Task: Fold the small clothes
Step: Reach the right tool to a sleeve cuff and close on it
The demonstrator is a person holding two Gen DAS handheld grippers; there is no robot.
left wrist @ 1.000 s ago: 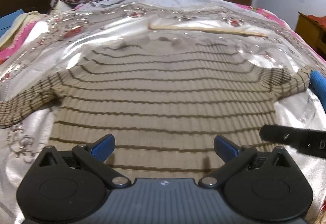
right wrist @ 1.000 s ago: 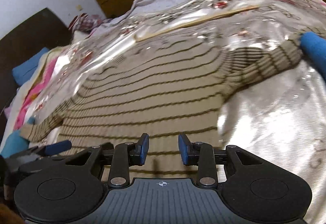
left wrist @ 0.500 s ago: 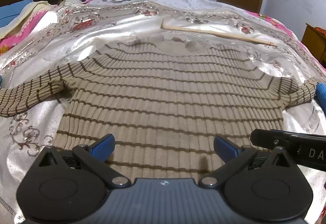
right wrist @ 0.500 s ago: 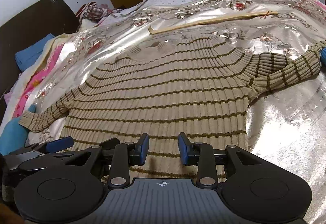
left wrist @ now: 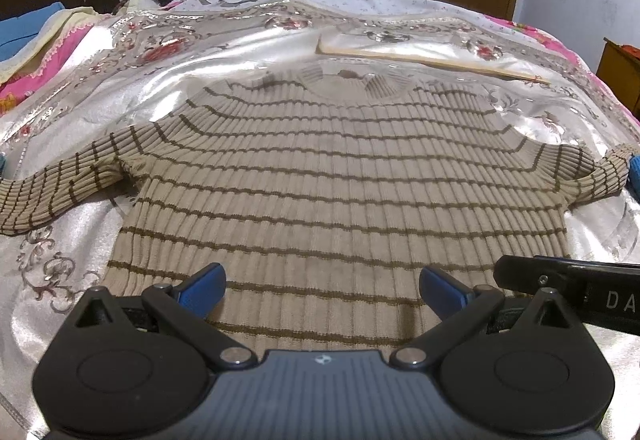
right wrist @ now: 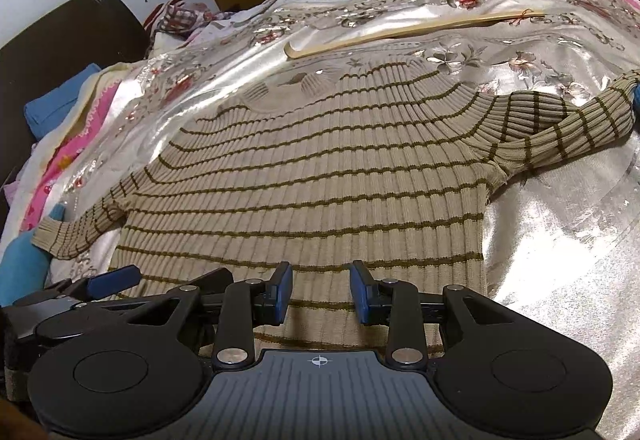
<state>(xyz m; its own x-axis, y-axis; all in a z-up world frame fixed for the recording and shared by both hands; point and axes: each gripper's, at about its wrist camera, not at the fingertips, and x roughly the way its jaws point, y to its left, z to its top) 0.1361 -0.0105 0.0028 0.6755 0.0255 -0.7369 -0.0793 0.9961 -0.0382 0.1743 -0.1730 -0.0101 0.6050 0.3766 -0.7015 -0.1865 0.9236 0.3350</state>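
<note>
I've got the striped sweater (left wrist: 340,175) flat, hem nearest me. My left gripper (left wrist: 322,290) gapes wide, my right gripper (right wrist: 320,294) narrower, both empty over the hem; bare bedspread (right wrist: 560,260) lies to the right.

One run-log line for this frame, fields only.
stage: pre-fold | sweater: flat on bed, sleeves out | left gripper: open over hem | right gripper: open over hem | held: nothing

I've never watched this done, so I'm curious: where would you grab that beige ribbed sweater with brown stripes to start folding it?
Probably at a sleeve cuff. The beige ribbed sweater with brown stripes lies flat, front up, on the shiny silver bedspread, sleeves spread sideways. The right sleeve's cuff ends in a free edge that can be pinched. Come in from the outer side with the right hand-held gripper low, then carry the sleeve across the chest.
</note>
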